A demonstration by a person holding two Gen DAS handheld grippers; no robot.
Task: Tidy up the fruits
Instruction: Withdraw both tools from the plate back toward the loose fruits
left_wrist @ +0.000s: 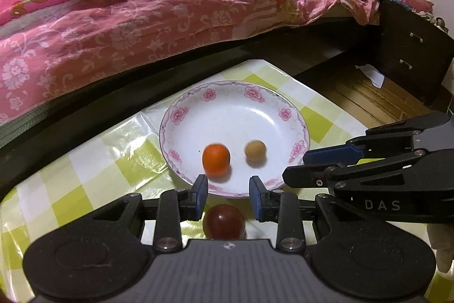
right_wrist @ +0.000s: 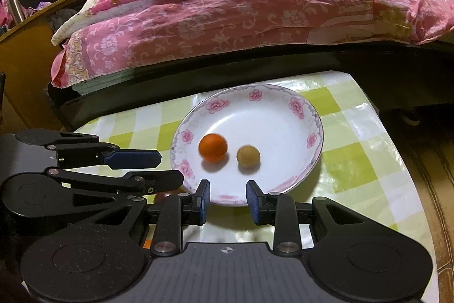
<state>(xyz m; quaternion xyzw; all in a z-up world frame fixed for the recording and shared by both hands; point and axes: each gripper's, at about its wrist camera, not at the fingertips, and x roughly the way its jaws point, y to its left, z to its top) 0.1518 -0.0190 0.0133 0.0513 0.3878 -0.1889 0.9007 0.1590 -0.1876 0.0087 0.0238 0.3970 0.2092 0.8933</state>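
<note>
The left gripper (left_wrist: 228, 196) has its jaws open w/ a gap between the two blue pads. Nothing is held. A dark red fruit (left_wrist: 224, 221) sits on the table right in that gap, a bit back from the tips & close to the gripper body. You can't tell if the pads touch it; it looks like there is a little space on each side.

The right gripper (right_wrist: 228, 199) is open too, w/ nothing between its jaws, just bare table cloth. Its tips sit at the near edge of the plate (right_wrist: 283, 115).

Just past both sets of tips is the plate, white w/ pink flowers round the rim. Two fruits lie in it, near the front part. The orange fruit (left_wrist: 216, 160) is on the left & the small tan fruit (left_wrist: 255, 151) is on the right. They are near each other but not touching. Both look a bit blurry.

The two grippers are side by side. In the left wrist view the right gripper pokes in from the right side, next to the plate. In the right wrist view the left gripper (right_wrist: 164, 169) pokes in from the left, & a bit of the dark red fruit (right_wrist: 164, 195) peeks out under it.

The plate sits on a table (left_wrist: 93, 161) w/ a shiny green & white checked cloth. Behind the table is a bed (left_wrist: 142, 13) w/ a pink flower blanket.
</note>
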